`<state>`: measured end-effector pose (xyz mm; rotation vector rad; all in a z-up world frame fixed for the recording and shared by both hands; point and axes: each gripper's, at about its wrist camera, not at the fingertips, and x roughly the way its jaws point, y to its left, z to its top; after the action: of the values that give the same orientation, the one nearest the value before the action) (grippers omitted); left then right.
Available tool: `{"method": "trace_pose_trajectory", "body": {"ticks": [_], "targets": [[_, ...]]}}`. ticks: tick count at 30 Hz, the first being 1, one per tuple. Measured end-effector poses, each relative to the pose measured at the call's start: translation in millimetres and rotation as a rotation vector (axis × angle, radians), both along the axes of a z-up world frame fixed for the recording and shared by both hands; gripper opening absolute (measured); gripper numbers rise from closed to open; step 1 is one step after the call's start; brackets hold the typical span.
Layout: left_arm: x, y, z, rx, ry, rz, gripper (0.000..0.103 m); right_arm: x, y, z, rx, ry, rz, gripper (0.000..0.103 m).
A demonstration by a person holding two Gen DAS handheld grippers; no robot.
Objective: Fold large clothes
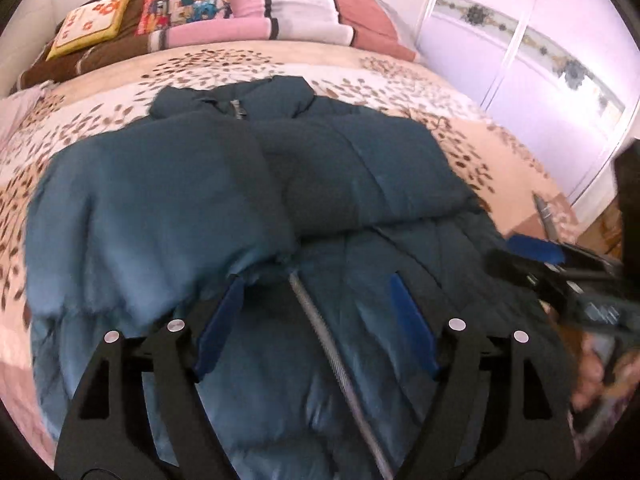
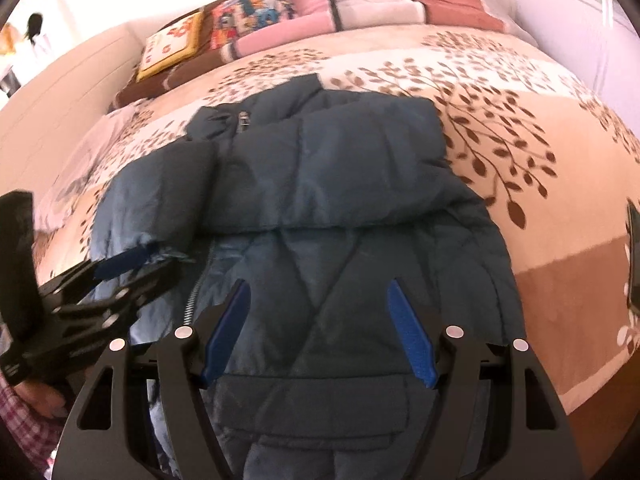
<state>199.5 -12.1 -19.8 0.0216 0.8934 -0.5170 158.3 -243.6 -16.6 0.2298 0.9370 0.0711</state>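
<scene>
A dark teal puffer jacket point(image 1: 224, 184) lies front up on the bed, collar away from me, both sleeves folded across its chest. Its silver zipper point(image 1: 320, 320) runs down the middle. My left gripper point(image 1: 316, 280) is open, hovering over the lower front by the left sleeve's cuff, holding nothing. It also shows in the right wrist view point(image 2: 132, 268), beside that cuff. My right gripper point(image 2: 320, 288) is open and empty over the jacket's point(image 2: 320, 184) lower right front. It shows at the right edge of the left wrist view point(image 1: 532, 252).
The bed has a cream cover with brown leaf print point(image 2: 500, 136). Folded pink, white and brown blankets point(image 1: 280, 12) and patterned cushions point(image 1: 92, 24) lie along its far side. A white wardrobe point(image 1: 540, 60) stands at the right.
</scene>
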Motion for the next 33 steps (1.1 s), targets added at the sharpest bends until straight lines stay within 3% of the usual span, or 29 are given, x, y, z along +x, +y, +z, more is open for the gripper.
{"method": "trace_pose_trajectory", "body": {"ticks": [3, 9, 16, 22, 23, 25, 28, 33], "targets": [[-18.8, 36.9, 7.0, -0.023, -0.016, 0.062, 0.075, 1.7, 25.1, 8.6, -0.021, -0.026, 0.071, 0.070], [-51.4, 120.1, 5.3, 0.000, -0.035, 0.302, 0.075, 11.8, 96.4, 14.0, -0.105, -0.084, 0.252, 0.071], [-67.2, 168.3, -4.6, -0.080, 0.001, 0.430, 0.075, 23.0, 203.0, 0.5, -0.408, -0.206, 0.467, 0.075], [-68.6, 183.7, -9.0, -0.105, 0.004, 0.436, 0.075, 44.1, 249.5, -32.4, -0.656, -0.254, 0.514, 0.075], [-67.9, 185.1, -10.1, -0.111, 0.008, 0.439, 0.075, 47.1, 250.5, -35.1, -0.669, -0.254, 0.516, 0.071], [-68.6, 188.8, -11.2, -0.124, 0.014, 0.446, 0.075, 55.6, 247.7, -39.1, -0.659, -0.221, 0.529, 0.037], [-68.7, 192.0, -12.9, -0.142, 0.021, 0.454, 0.075, 58.1, 227.6, -27.6, -0.547, -0.203, 0.484, 0.016], [-66.9, 188.4, -12.8, -0.144, 0.021, 0.445, 0.075, 49.2, 175.6, 9.5, -0.354, -0.260, 0.342, 0.011]]}}
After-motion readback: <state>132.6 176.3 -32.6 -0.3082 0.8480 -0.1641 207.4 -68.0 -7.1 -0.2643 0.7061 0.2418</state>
